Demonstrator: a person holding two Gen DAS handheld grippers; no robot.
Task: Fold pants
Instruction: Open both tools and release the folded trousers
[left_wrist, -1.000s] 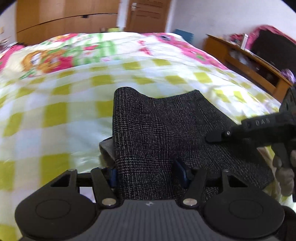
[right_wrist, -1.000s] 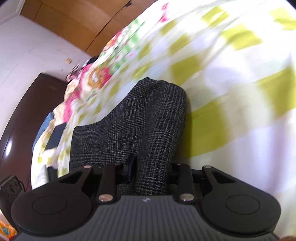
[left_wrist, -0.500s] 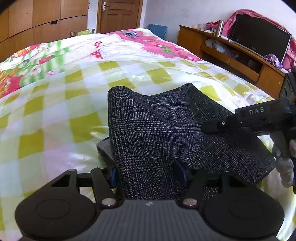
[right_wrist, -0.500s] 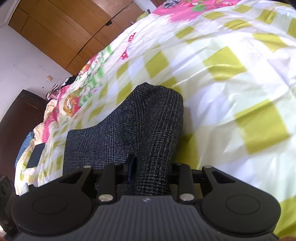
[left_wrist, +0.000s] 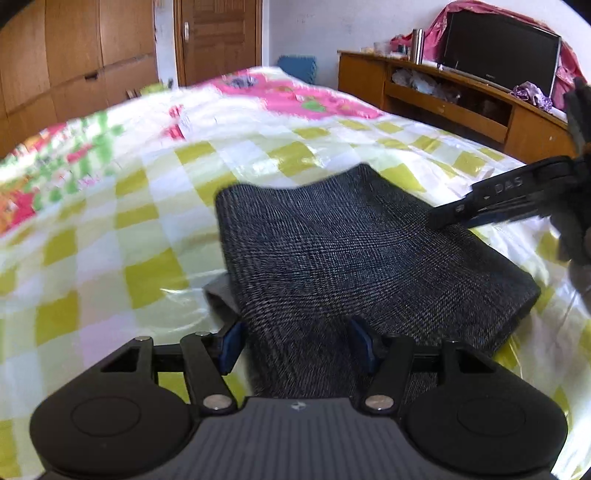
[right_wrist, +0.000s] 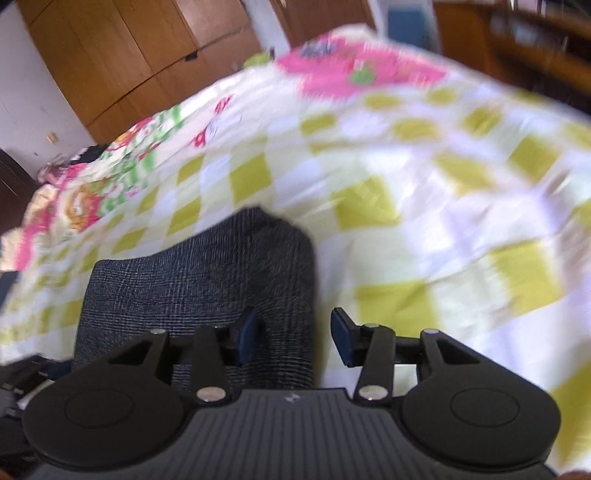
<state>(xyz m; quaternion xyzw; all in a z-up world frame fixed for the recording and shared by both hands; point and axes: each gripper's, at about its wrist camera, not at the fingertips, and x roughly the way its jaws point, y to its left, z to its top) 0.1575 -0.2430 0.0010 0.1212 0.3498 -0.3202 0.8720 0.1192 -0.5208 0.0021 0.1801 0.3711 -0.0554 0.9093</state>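
Observation:
The dark grey checked pants (left_wrist: 351, 258) lie folded into a compact block on the yellow-checked bedspread (left_wrist: 110, 229). My left gripper (left_wrist: 297, 341) is open, its blue pads on either side of the near edge of the pants. My right gripper (right_wrist: 293, 336) is open too, its fingers apart over the right edge of the pants (right_wrist: 221, 280). The right gripper also shows in the left wrist view (left_wrist: 491, 201), above the far right corner of the fold.
A wooden TV bench (left_wrist: 461, 99) with a dark screen (left_wrist: 498, 55) stands right of the bed. Wooden wardrobes (left_wrist: 74, 62) and a door (left_wrist: 218, 37) stand behind the bed. The bedspread stretches left and far.
My right gripper has opened and let go of the pants' edge, and both views have swung up. My left gripper's fingers have stayed wide around the near edge.

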